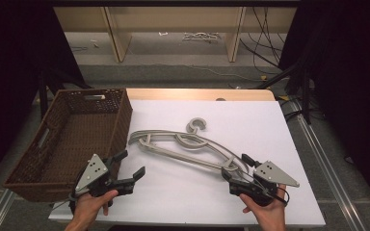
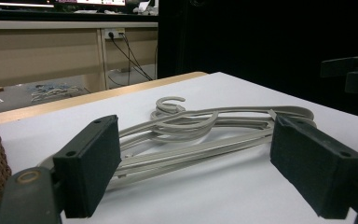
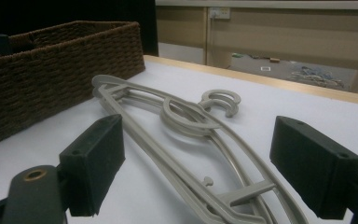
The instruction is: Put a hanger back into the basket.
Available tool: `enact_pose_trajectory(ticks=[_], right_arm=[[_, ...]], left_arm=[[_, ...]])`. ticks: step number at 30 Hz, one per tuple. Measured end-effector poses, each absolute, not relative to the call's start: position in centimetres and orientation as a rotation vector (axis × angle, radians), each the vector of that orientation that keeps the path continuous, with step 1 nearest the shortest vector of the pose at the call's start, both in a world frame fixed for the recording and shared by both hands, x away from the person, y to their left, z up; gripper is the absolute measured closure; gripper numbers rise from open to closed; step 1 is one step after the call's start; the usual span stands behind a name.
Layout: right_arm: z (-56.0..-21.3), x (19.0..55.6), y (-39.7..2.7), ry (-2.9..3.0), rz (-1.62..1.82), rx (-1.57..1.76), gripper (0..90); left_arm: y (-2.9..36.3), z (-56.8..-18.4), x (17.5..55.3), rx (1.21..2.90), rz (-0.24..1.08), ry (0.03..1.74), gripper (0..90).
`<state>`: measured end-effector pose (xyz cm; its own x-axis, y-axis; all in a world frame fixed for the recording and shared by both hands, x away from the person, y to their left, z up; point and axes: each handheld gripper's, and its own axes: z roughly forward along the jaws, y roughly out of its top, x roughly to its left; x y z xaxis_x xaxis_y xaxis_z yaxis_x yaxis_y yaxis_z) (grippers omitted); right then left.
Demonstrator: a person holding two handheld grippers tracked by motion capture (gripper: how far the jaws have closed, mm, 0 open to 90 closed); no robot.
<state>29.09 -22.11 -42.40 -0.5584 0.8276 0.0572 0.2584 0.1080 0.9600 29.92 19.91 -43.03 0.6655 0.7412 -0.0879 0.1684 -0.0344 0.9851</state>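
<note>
Jaws spread wide on both the left gripper (image 1: 127, 169) and right gripper (image 1: 238, 169), neither yet touching the grey hangers (image 1: 185, 146) stacked mid-table beside the wicker basket (image 1: 79, 139), so each should probably close squarely on one end.

Pale grey hangers (image 1: 188, 147) are lying on a white sheet (image 1: 270, 130) at frame centre. At left, a dark brown woven basket (image 1: 120, 120) is showing its weave; black jaws and grey plates are marking both grippers.
</note>
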Motion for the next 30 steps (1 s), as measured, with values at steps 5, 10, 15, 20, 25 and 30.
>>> enact_pose_trajectory(ticks=[5,10,15,20,25,30], right_arm=[[-42.3,29.1,-22.1,1.896,1.453,1.046,18.9],[-42.3,29.1,-22.1,1.902,1.442,1.046,18.9],[-42.2,29.6,-22.1,1.919,1.431,0.995,18.5],[-41.6,30.6,-22.0,1.974,1.41,0.982,18.5],[-40.3,32.1,-21.8,2.033,1.355,0.963,18.6],[-39.0,33.7,-21.4,2.12,1.276,0.946,19.4]], left_arm=[[19.9,-43.0,29.9,1.574,0.546,0.771,16.1],[19.9,-43.0,29.9,1.575,0.546,0.767,16.1],[19.9,-43.1,29.9,1.58,0.55,0.771,16.1],[19.9,-43.1,29.9,1.582,0.555,0.774,16.1],[19.9,-43.1,29.9,1.58,0.554,0.775,16.1],[19.9,-43.1,29.9,1.58,0.556,0.775,16.1]])
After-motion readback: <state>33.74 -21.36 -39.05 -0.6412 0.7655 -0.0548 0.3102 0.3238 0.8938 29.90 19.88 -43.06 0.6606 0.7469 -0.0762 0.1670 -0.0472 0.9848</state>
